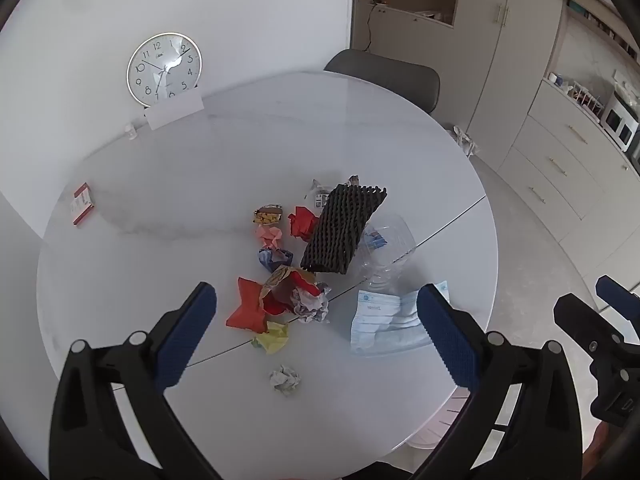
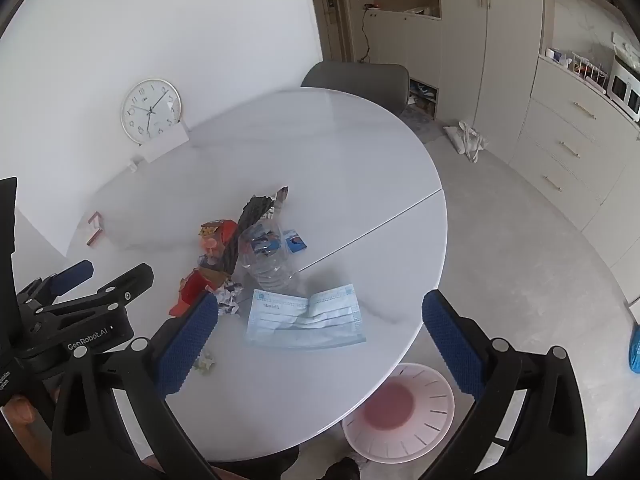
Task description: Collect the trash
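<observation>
Both the left gripper point(image 1: 316, 330) and the right gripper point(image 2: 320, 330) hang spread wide and empty above the table point(image 1: 240, 152), the trash pile point(image 1: 304, 256) lying just ahead of their tips. The face mask point(image 2: 304, 318) looks light and limp, best pinched at a raised fold. Only the right wrist view shows the pink bin point(image 2: 398, 412) below the table edge.

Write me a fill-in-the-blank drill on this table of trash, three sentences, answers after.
1. Both the left gripper and the right gripper hang over the table with jaws ____.
2. The black foam sheet leans on a crushed clear plastic ____.
3. The slotted bin standing on the floor under the table's edge is coloured ____.

Missing words: open; bottle; pink
</observation>
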{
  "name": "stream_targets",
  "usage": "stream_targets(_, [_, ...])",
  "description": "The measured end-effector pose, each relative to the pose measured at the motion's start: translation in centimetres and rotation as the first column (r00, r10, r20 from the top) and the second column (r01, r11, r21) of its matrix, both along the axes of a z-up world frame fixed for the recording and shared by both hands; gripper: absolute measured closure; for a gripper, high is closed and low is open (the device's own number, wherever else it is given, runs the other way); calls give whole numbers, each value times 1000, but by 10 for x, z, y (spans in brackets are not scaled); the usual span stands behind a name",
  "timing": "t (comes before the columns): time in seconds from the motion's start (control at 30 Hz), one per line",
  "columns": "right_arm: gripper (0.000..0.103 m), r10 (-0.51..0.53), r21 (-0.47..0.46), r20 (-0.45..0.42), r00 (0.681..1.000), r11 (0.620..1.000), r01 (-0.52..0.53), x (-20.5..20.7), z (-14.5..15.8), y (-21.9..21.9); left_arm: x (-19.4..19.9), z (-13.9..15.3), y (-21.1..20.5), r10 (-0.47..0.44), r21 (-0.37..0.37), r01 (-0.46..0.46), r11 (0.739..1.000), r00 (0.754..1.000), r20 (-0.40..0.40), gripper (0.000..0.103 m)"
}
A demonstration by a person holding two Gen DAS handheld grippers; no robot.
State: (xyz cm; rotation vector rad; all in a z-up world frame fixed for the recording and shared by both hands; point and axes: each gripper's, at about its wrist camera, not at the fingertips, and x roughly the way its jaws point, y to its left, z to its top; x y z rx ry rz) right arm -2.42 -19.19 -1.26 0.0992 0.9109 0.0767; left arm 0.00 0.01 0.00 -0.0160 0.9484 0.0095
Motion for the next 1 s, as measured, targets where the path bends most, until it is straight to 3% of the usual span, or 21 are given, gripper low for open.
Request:
stream_targets(0.47, [2,19,-7,-5,1000,1000,-20,4,-9,-12,5,-8,9,-4,-28,3,1000,1000,-25,7])
stream_targets(1.0, [2,9,-38,-17,1000,999,-9,2,-7,5,4,-8,10,-7,-13,6,1000,999,-37,7])
